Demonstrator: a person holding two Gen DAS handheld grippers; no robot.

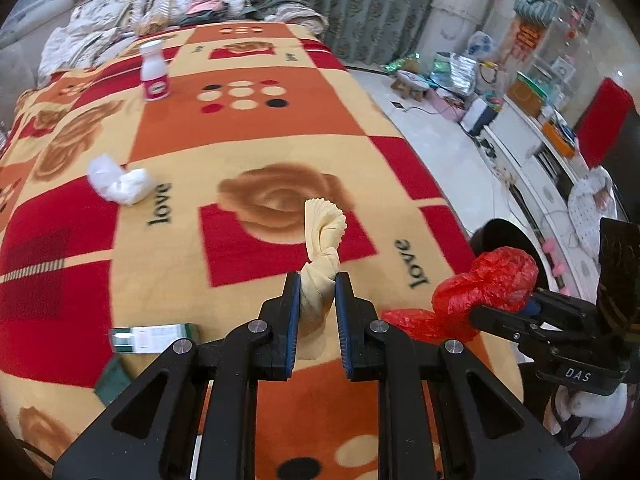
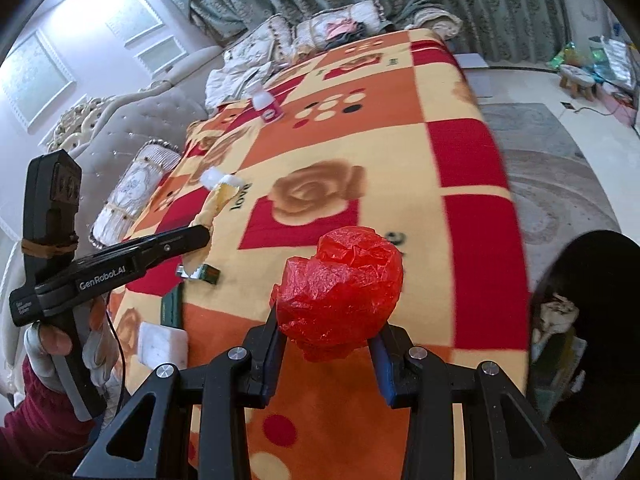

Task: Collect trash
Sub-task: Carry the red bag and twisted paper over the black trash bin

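My left gripper [image 1: 317, 284] is shut on a twisted cream paper wrapper [image 1: 322, 240] and holds it above the patterned blanket [image 1: 256, 128]. My right gripper [image 2: 330, 332] is shut on a crumpled red plastic bag [image 2: 340, 292], which also shows in the left wrist view [image 1: 484, 280]. A black trash bin [image 2: 592, 340] stands at the bed's right edge, beside the red bag. On the blanket lie a crumpled white tissue [image 1: 118, 180], a white bottle with pink label [image 1: 154, 72] and a green and white box [image 1: 154, 336].
Pillows and clothes [image 1: 180, 4] pile up at the bed's far end. A padded headboard [image 2: 132, 120] runs along the left. A white flat packet [image 2: 162, 344] lies at the near bed edge. Floor clutter and a white cabinet [image 1: 532, 148] stand to the right.
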